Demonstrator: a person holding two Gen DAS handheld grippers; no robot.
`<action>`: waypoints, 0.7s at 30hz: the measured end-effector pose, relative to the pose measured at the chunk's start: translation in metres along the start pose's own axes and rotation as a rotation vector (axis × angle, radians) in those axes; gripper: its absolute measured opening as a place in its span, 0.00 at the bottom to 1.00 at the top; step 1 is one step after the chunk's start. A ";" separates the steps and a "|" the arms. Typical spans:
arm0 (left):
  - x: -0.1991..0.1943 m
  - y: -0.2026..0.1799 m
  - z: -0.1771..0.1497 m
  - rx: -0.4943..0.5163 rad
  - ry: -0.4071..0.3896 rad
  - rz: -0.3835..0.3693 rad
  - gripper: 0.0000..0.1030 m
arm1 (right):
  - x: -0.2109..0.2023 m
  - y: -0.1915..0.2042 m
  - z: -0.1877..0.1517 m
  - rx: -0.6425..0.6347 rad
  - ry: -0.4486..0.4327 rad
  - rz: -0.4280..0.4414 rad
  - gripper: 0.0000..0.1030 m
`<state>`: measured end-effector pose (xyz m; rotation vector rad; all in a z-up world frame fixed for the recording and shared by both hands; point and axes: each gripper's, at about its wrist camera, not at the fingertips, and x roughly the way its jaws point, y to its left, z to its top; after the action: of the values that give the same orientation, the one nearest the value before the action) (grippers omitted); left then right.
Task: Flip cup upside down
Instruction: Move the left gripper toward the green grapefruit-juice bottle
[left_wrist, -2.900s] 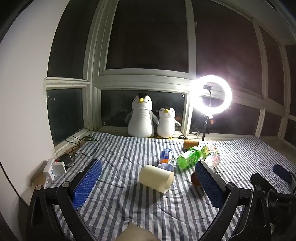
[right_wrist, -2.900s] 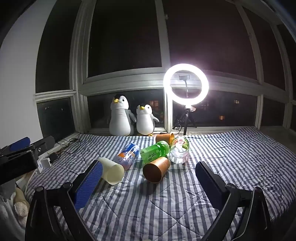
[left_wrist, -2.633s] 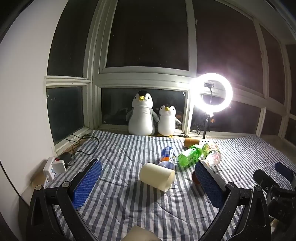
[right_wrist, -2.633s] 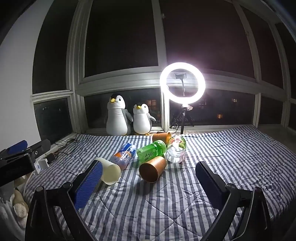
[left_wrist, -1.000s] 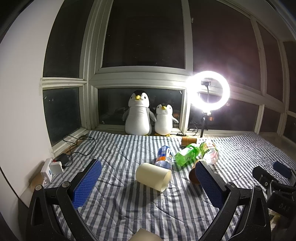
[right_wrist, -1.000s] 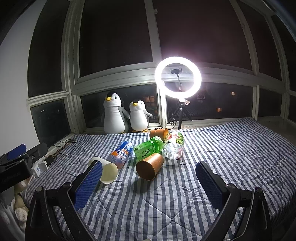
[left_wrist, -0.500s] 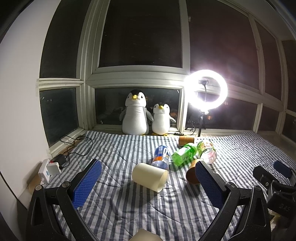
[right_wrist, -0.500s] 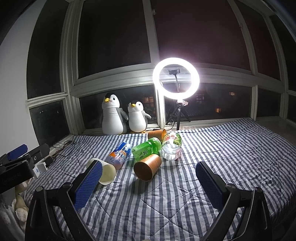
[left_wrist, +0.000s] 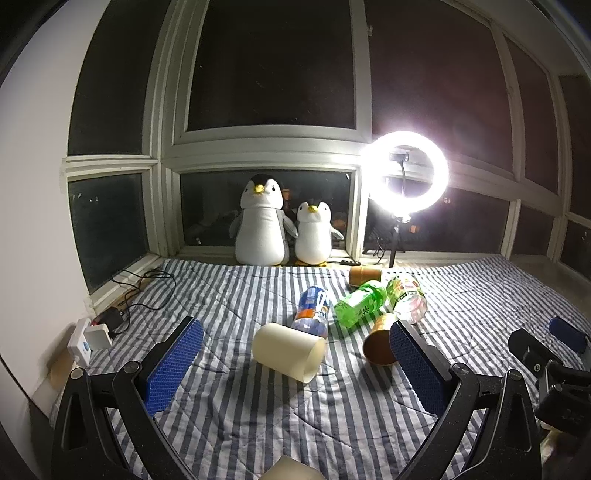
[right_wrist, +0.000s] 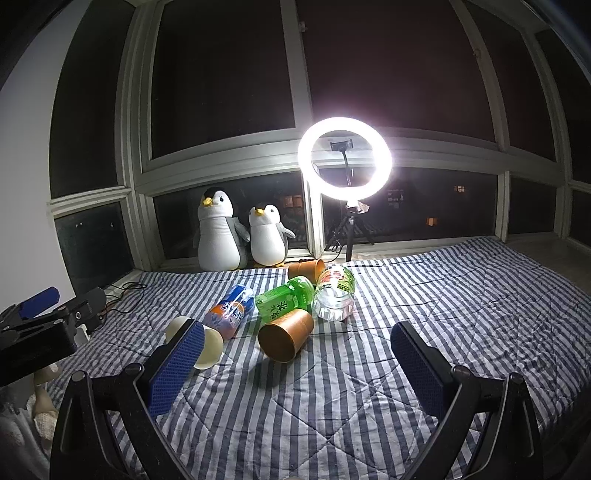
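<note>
Over the last few seconds both my views have slid a little: the cream cup and the brown cup now sit slightly further left and nearer than they did, so I am drifting in toward the pile, not yet reaching. Nothing on the bed has been touched. Both cups lie on their sides where they lay before, which I take to mean the flip has not begun.

My left jaws stand wide open and hold nothing, with the cream cup lying between them in the view, mouth turned to the right. My right jaws are also spread wide and empty; the brown cup lies ahead of them, its open mouth facing me. A second brown cup lies further back by the window (I cannot tell which cup is meant).

The surface is a bed with a blue and white striped quilt, soft and creased, so a cup set down on its rim may rock. Three bottles, one orange-labelled, one green and one clear, lie jumbled just beside the brown cup. Behind, two plush penguins stand on the sill under dark windows, and a ring light glares beside them. A power strip and cables lie at the left edge.
</note>
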<state>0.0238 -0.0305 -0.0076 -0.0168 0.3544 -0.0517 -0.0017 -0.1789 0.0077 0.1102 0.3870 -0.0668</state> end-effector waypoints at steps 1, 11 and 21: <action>0.002 -0.001 0.000 0.001 0.006 -0.004 0.99 | 0.001 -0.001 0.000 0.000 0.001 -0.002 0.97; 0.040 -0.020 0.005 0.009 0.093 -0.053 0.99 | 0.006 -0.015 -0.003 0.012 0.010 -0.032 0.97; 0.114 -0.070 0.029 0.063 0.266 -0.164 0.99 | 0.012 -0.048 -0.001 0.048 0.017 -0.081 0.97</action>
<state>0.1371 -0.1059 -0.0183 0.0237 0.6165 -0.2289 0.0050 -0.2264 -0.0022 0.1422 0.4074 -0.1554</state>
